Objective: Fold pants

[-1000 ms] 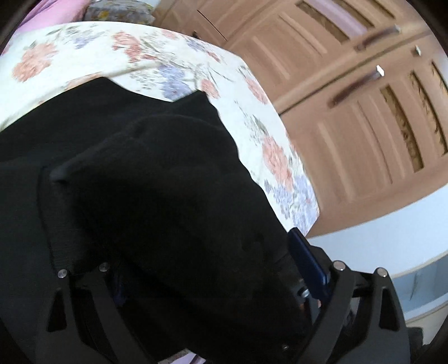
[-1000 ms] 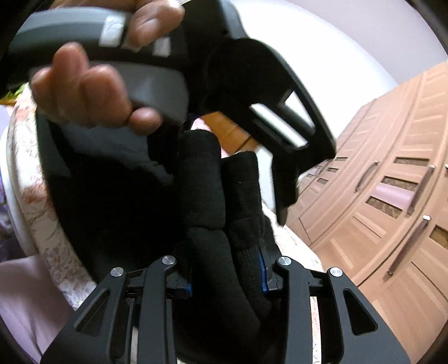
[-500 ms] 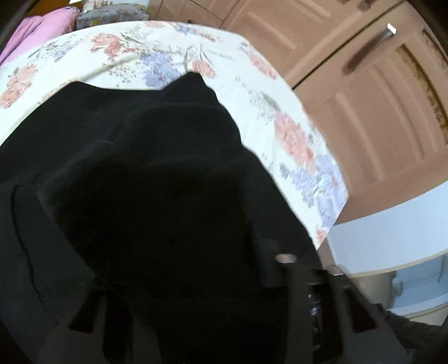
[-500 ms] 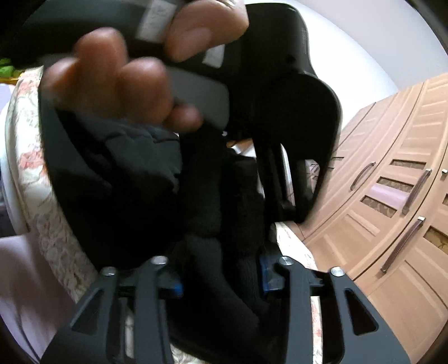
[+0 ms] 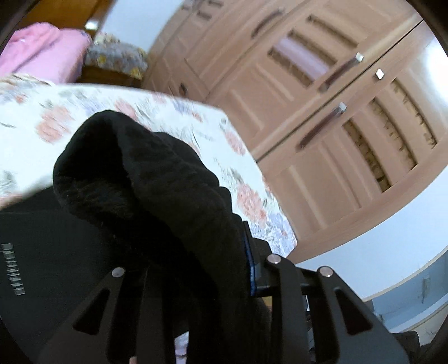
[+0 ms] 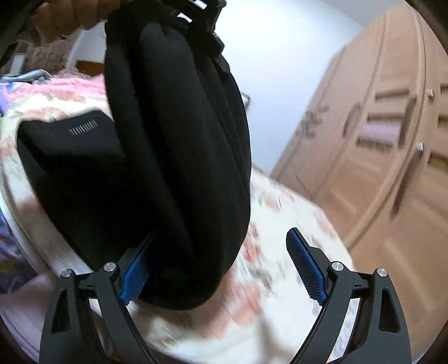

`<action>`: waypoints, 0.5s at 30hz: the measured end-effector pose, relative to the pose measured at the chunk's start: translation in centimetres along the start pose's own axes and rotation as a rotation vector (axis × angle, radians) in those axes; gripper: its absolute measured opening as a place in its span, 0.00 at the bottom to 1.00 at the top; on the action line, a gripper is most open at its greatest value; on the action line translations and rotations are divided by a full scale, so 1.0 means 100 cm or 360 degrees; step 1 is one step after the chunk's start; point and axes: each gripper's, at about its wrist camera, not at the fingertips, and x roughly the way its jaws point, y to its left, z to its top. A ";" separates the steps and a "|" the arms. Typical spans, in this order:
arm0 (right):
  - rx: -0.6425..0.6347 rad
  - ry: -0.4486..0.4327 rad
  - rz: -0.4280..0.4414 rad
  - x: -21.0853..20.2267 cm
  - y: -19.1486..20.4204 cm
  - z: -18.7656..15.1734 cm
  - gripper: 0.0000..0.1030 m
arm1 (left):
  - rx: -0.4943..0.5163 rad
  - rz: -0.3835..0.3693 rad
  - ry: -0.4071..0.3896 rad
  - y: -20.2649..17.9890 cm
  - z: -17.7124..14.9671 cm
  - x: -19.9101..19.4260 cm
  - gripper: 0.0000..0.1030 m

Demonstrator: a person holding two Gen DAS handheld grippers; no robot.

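The black pants (image 5: 145,179) are bunched in a thick fold between the fingers of my left gripper (image 5: 196,274), whose jaws are closing on the cloth; its blue pad (image 5: 250,268) presses the fabric. In the right wrist view this folded bundle (image 6: 182,140) hangs down from the left gripper (image 6: 201,11), held by a hand (image 6: 64,16). My right gripper (image 6: 221,268) is opening wide. The bundle leans on its left pad (image 6: 134,277), and the right pad (image 6: 305,268) stands apart from it. Another folded part with a small label (image 6: 72,156) lies on the bed.
A floral bedsheet (image 5: 42,120) covers the bed (image 6: 280,224) under the pants. Wooden wardrobe doors (image 5: 336,112) stand close on the right. A pink blanket (image 5: 47,53) and a patterned cushion (image 5: 117,56) sit beyond the far end of the bed.
My left gripper has shut on the bunched pants and risen with them. My right gripper has let go of the fold and spread its jaws wide.
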 end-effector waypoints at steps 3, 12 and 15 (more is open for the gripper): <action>-0.0112 -0.0079 0.0037 0.000 0.017 0.022 0.84 | -0.0057 0.0087 -0.0136 0.032 -0.006 -0.062 0.25; -0.0416 -0.0013 0.0152 0.020 0.098 0.025 0.84 | -0.0570 0.0242 -0.0074 0.223 -0.106 -0.101 0.33; -0.0324 0.0055 0.0213 0.026 0.083 0.029 0.83 | -0.0528 0.0047 -0.0284 0.233 -0.125 -0.105 0.35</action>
